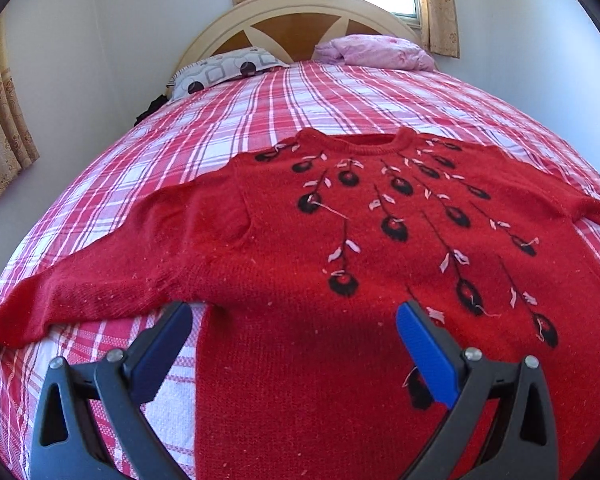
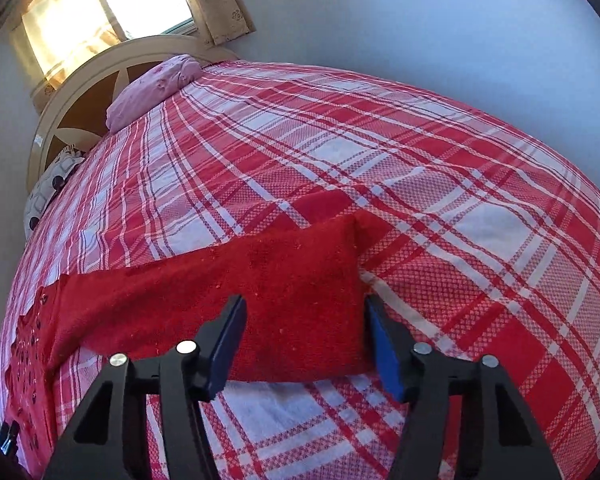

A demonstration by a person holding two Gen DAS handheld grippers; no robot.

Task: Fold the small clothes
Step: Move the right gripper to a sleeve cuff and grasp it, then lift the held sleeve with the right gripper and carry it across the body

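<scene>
Plaid bed (image 1: 260, 92) carries a flat red sweater (image 1: 340, 240) (black flowers). Left claw (image 1: 294, 344) gapes over its hem, empty. Right claw (image 2: 304, 332), half-open, straddles the sleeve cuff (image 2: 300, 280) without pinching.

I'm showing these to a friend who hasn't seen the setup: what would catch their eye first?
A red sweater with black flowers lies spread flat on the red-and-white plaid bedspread, neck toward the headboard. The left gripper stands open over its body; the right gripper straddles the end of one sleeve.
</scene>
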